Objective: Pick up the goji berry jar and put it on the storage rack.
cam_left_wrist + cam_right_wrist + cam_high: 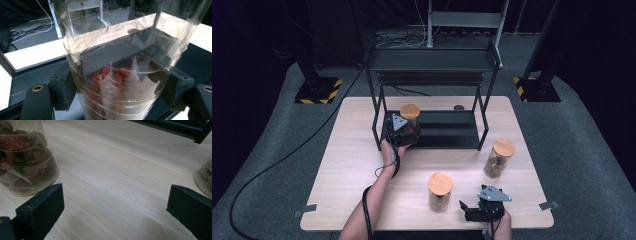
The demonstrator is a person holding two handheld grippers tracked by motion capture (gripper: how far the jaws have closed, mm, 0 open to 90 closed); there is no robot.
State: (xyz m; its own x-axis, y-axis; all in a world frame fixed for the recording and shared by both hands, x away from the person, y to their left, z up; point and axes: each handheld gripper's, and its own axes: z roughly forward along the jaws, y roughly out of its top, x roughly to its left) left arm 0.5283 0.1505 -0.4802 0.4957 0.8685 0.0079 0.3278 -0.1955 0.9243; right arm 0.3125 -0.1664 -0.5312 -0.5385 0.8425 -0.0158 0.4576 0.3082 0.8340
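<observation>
Clear glass is what the left gripper (404,131) has hold of: a tall round jar with a flat wooden lid (410,118), its lower part packed with small red dried fruit (110,80). In the left gripper view both black pads press flat on the jar's curved wall, one on each side, low on the body where the weight sits; that low grip probably keeps a smooth, slippery cylinder from tipping. The jar stands upright at the front left of the bottom shelf of the black metal rack (447,130), and I judge it is being set down on the shelf or lifted off it, though I cannot tell whether its base touches the shelf.

Further right, on the pale wood-grain table (352,170), stands a second glass jar with a wooden lid (440,192), holding dark wrinkled fruit. Just beside it, near the front edge, the right gripper (469,210) rests with its jaws spread wide and nothing between them, seemingly waiting. A third lidded glass jar (499,158) with pale brownish contents stands well apart, right of the rack.
</observation>
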